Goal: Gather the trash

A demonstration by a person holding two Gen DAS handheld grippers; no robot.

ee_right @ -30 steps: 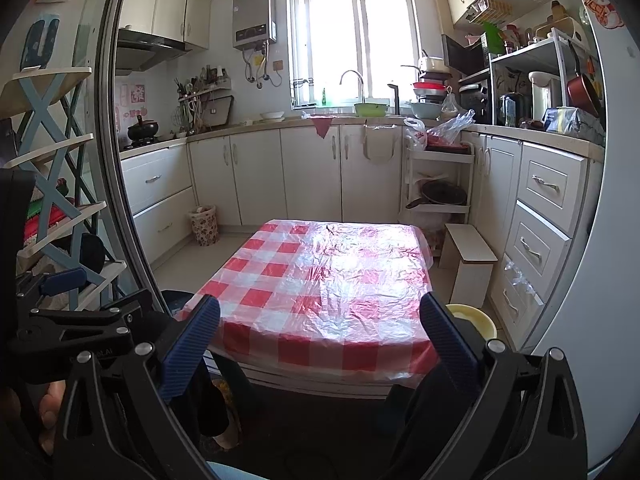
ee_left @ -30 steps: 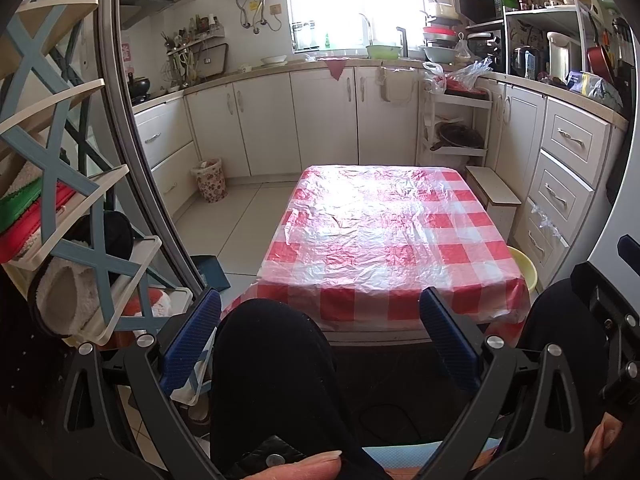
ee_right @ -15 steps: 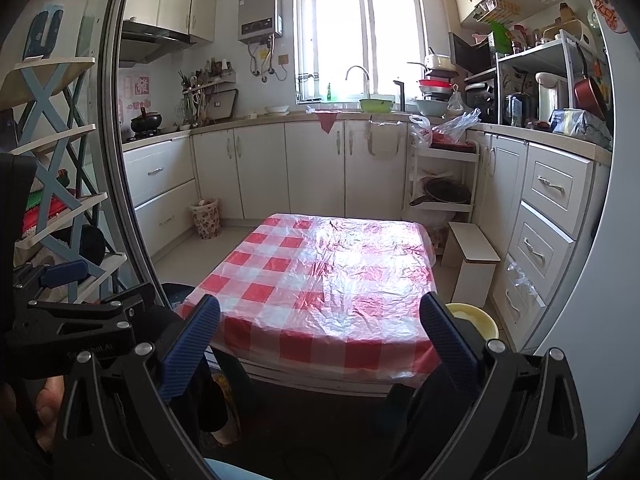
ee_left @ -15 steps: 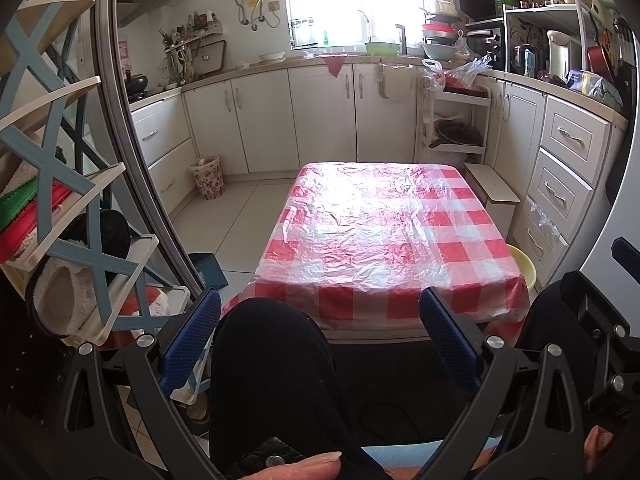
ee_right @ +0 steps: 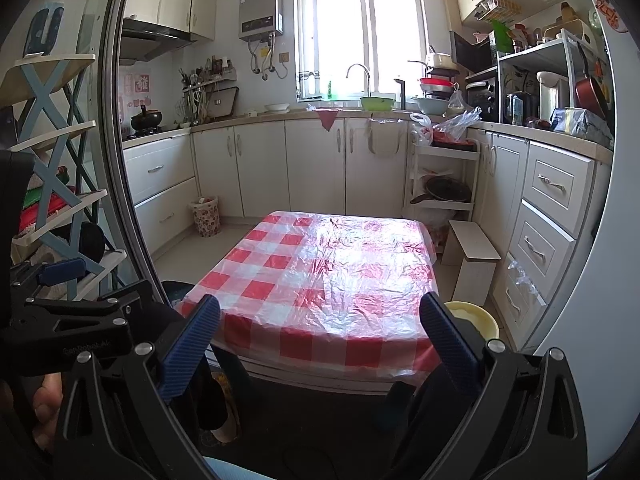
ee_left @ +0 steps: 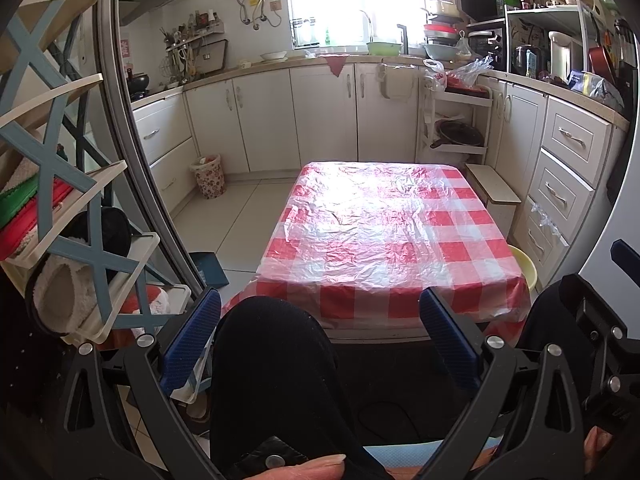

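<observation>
Blue ribbed pads stand wide apart on my left tool [ee_left: 320, 332], nothing held between them, and my black-clad knee [ee_left: 272, 364] fills most of the gap, hiding the floor just ahead. A fingertip [ee_left: 316, 470] pokes in at the bottom edge, cut off by the frame. My right tool [ee_right: 320, 340] is spread just as wide and grips nothing; to its left I see part of the other tool's black frame, with my hand below it mostly lost in shadow.

Just beyond both tools sits the worktop [ee_left: 388, 240], draped in a red-and-white checked cloth under crinkled clear plastic. Glare from the window washes out its far half, so I cannot tell whether any small scrap lies there; I can make out no trash on it. Under its near edge everything is dark. Right of the right tool, a yellow basin [ee_right: 476, 318] is half hidden behind the pad.

Farther off to the left, a flowered waste bin [ee_right: 206, 216] stands against the cabinets, something pale showing at its rim, too small to identify. A shelf rack [ee_left: 72, 200] crowds the left tool's left side, its contents partly blocked.
</observation>
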